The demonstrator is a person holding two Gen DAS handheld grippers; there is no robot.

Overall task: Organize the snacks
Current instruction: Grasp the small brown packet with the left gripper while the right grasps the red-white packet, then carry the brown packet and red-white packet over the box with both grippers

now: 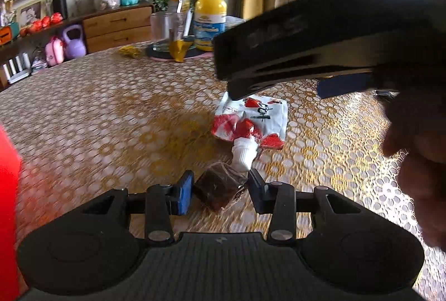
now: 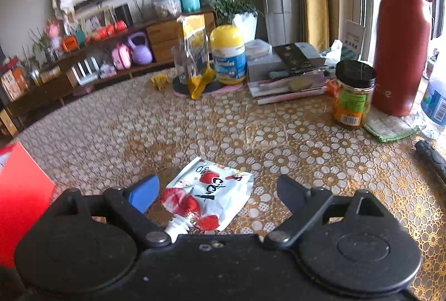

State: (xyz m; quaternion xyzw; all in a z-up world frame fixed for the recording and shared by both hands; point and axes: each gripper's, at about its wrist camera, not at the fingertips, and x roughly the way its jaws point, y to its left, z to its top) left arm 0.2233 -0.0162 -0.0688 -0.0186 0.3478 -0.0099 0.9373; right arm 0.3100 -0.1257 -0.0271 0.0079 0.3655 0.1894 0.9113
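A gold lace-patterned table (image 2: 278,139) carries the snacks. The left gripper (image 1: 220,191) pinches a brown wrapped snack (image 1: 217,186) near the near edge. Just beyond lies the strawberry pouch (image 2: 209,195), between the right gripper's (image 2: 217,193) spread jaws, spout pointing back toward it.

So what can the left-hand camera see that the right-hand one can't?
Only the left view shows the dark brown wrapped snack between the left gripper fingers, and the right gripper from outside, above the pouch. Only the right view shows the red bottle and the black-lidded jar. Both show the strawberry pouch, the yellow-lidded tub and the red box.
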